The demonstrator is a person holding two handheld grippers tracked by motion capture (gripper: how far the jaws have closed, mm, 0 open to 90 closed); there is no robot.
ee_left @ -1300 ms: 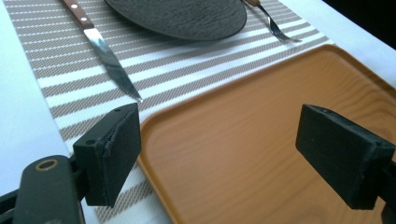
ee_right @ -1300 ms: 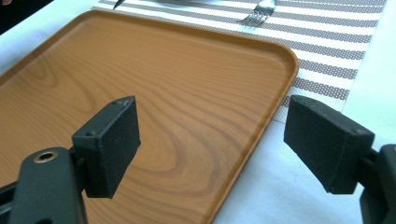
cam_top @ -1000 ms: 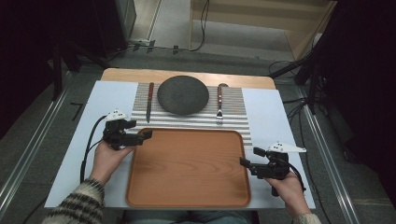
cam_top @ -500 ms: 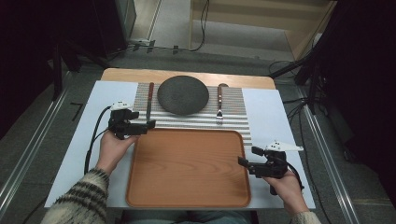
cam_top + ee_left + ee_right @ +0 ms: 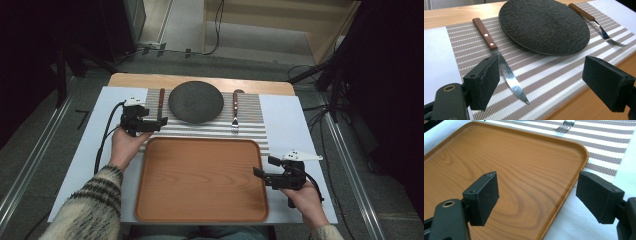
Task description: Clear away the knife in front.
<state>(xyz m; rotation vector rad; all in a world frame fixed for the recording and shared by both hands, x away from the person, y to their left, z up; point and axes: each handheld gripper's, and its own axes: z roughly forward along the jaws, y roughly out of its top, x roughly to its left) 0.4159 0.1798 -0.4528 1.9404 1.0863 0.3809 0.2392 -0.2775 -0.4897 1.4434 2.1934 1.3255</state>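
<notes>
Nearing knife (image 5: 499, 60), left gripper (image 5: 159, 121) advanced

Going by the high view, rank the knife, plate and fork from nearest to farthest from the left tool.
1. Knife: right beside the left tool, on the mat's left side.
2. Plate: mid-mat, further right.
3. Fork: far right of the mat.

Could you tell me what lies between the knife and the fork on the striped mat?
The dark round plate lies between the knife and the fork, as the high view shows.
</notes>
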